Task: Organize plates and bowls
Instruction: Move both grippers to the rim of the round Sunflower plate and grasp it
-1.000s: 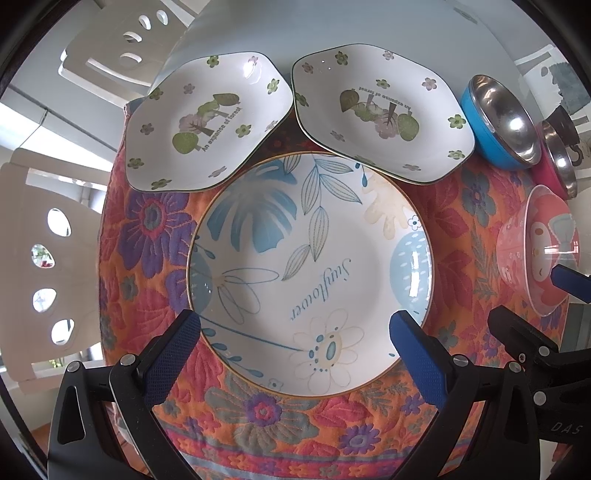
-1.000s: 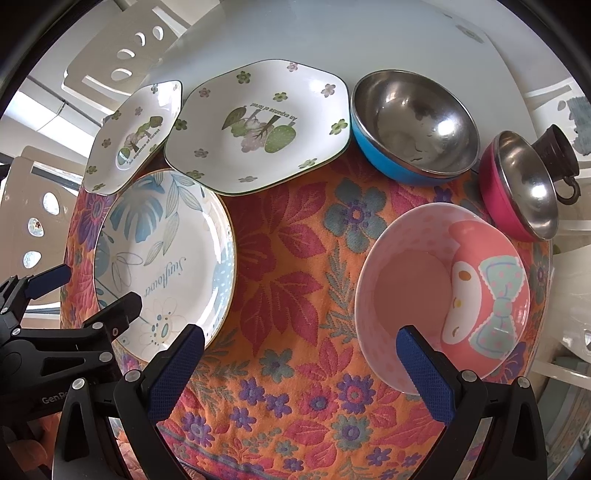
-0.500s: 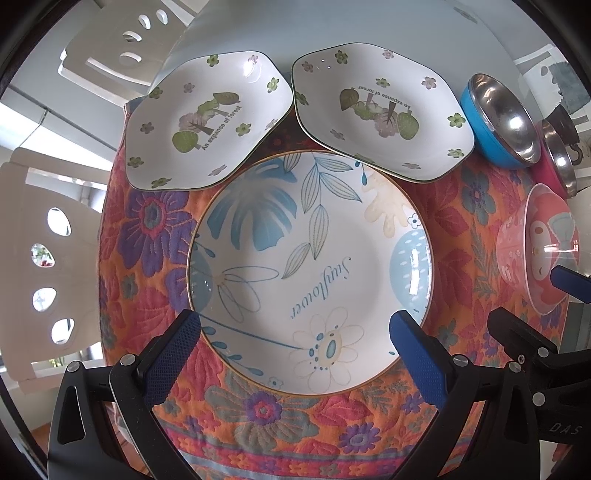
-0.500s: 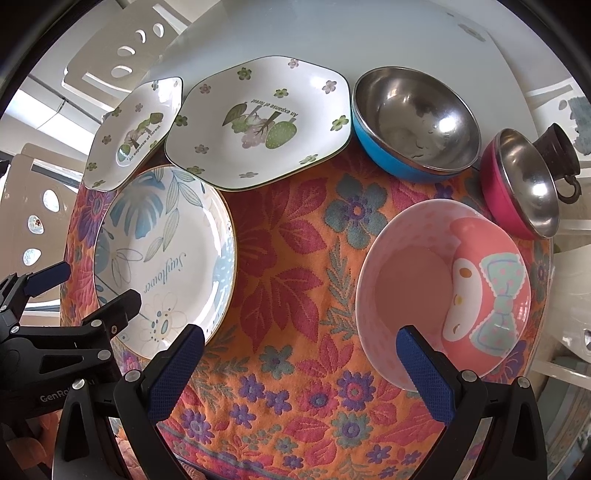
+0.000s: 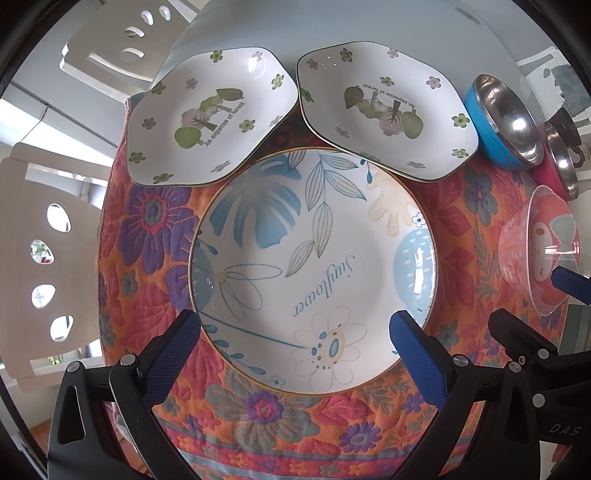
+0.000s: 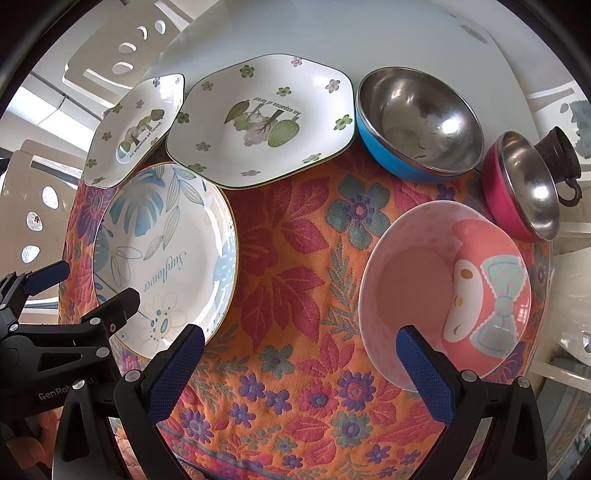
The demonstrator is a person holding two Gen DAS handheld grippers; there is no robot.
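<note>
Left gripper (image 5: 295,334): jaws spread wide, nothing held; the blue pads (image 5: 173,356) sit over the near rim of the round plate, one at each side, and whether they touch it cannot be told.

Right gripper (image 6: 301,350): jaws spread wide, nothing held; the left pad lies beside the round plate's near right edge, the right pad overlaps the near rim of the pink bowl, contact unclear.

Round plate (image 5: 314,266): flat on the floral cloth (image 6: 295,266) toward the left side, blue leaf pattern and the word "Sunflower".

Hexagonal plates: two with green flowers at the far edge of the cloth, the left hexagonal plate (image 5: 212,118) and the right hexagonal plate (image 5: 386,110) side by side, both overlapping the round plate's far rim.

Blue bowl (image 6: 417,122): steel inside, at the far right of the cloth, just beside the right hexagonal plate.

Magenta bowl (image 6: 524,184): steel inside, tilted, at the right edge, next to a dark brown cup (image 6: 559,158).

Pink bowl (image 6: 447,288): upright near the right edge, cartoon face and bow inside.

Table (image 6: 332,33): pale top beyond the cloth, white chairs (image 5: 33,229) on the left.

Change from earlier frames: both grippers and all dishes sit as they did a second ago; only a slight shift in the right view.
</note>
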